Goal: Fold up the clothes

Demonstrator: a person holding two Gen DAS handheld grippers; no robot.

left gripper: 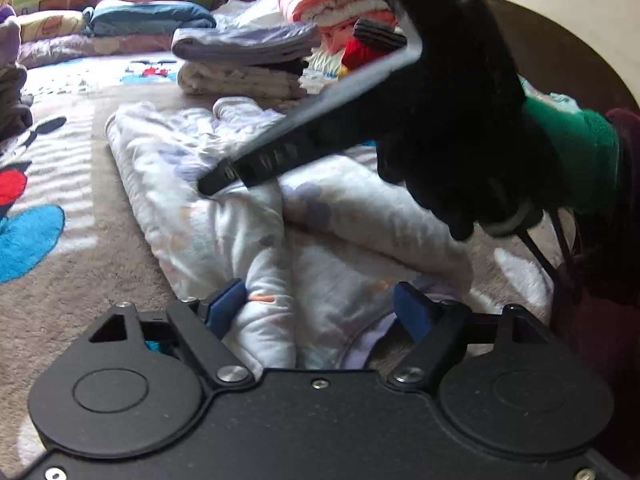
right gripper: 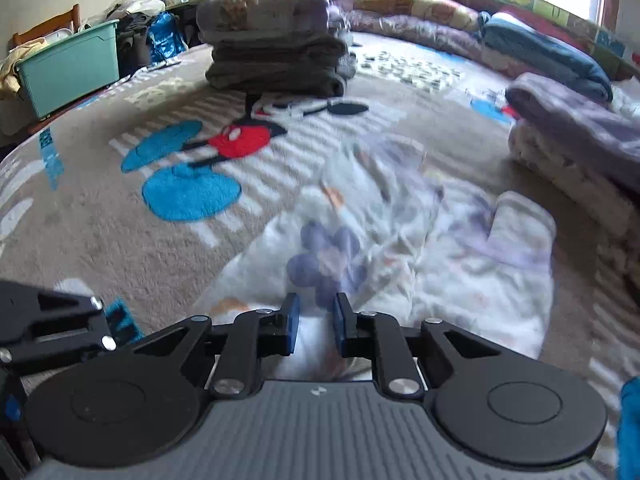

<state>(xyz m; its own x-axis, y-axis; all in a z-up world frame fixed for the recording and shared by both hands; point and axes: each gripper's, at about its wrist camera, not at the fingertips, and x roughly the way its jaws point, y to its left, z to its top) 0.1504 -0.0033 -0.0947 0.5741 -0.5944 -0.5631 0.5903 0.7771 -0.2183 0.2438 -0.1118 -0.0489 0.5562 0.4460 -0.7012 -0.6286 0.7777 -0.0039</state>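
blue pads of the left gripper (left gripper: 320, 312) stand spread around a fold of the floral garment (left gripper: 224, 216) mid-blanket (left gripper: 52, 312), while the right gripper (right gripper: 316, 326), nearly pressed together, pins cloth, likely to flatten it.

One white floral garment (left gripper: 240, 208) lies on one cartoon-print rug (left gripper: 60, 184). Two grippers are in play: left gripper (left gripper: 320, 308) and right gripper (right gripper: 316, 326). One grey folded stack (right gripper: 276, 40), one teal bin (right gripper: 72, 68), one blue bag (right gripper: 166, 38).
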